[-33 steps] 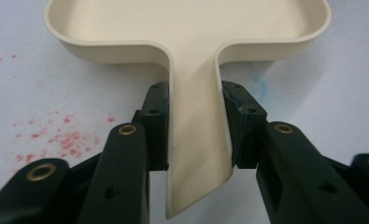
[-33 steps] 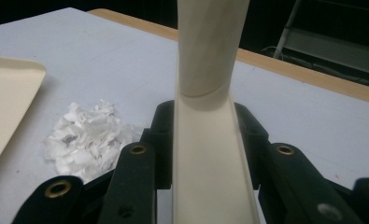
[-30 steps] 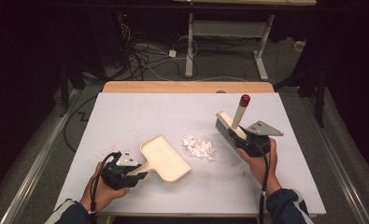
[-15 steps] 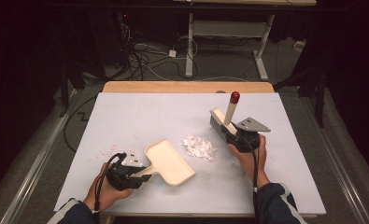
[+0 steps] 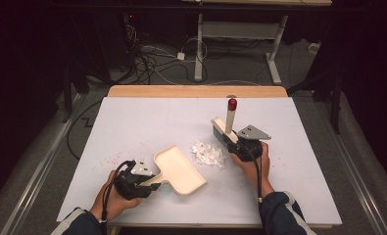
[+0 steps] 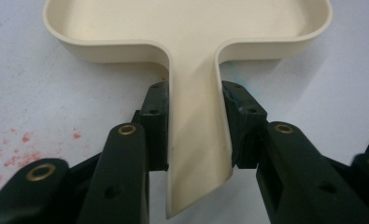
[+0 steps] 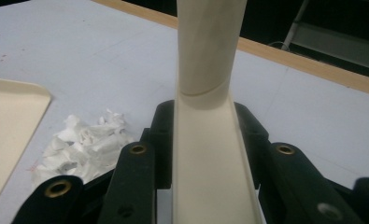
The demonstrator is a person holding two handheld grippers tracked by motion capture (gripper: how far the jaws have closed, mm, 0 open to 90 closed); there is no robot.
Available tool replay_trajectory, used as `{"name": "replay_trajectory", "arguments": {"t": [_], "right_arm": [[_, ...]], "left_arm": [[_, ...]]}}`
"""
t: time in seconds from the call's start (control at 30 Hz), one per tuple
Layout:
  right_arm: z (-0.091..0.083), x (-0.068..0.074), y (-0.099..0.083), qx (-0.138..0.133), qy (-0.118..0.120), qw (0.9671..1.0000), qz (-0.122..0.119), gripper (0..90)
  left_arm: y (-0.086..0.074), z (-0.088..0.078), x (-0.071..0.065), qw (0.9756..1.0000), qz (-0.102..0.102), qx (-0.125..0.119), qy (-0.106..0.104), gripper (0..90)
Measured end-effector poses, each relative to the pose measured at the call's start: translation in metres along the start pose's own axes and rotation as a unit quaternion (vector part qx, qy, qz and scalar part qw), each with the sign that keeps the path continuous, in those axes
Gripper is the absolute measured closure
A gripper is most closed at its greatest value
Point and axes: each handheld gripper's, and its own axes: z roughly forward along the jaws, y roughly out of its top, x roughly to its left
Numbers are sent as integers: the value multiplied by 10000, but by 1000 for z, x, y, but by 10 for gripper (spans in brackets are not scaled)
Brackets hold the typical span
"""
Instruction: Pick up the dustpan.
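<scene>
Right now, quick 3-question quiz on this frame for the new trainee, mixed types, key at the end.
1. True or false: the left tool is shut on the dustpan handle.
2. Multiple choice: the pile of paper scraps lies (A) inside the dustpan, (B) on the table between dustpan and brush, (C) on the floor.
3. Fill in: the tip of the brush handle is coloured ____.

Key: 1 true. 2 B. 3 red. The right tool grips the brush handle, and the pan looks empty.
</scene>
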Motion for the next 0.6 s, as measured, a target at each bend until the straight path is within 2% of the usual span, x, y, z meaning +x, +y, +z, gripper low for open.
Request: {"name": "replay_trajectory", "arguments": {"t": [0.33,0.6], "right_arm": [[1,3,0,32,70,10000,21,673],[3,5,1,76,112,9999,-52,673]], "left_arm": [[1,2,2,10000,1,17,-41,632],[-1,3,2,10000,-8,2,-41,631]]}}
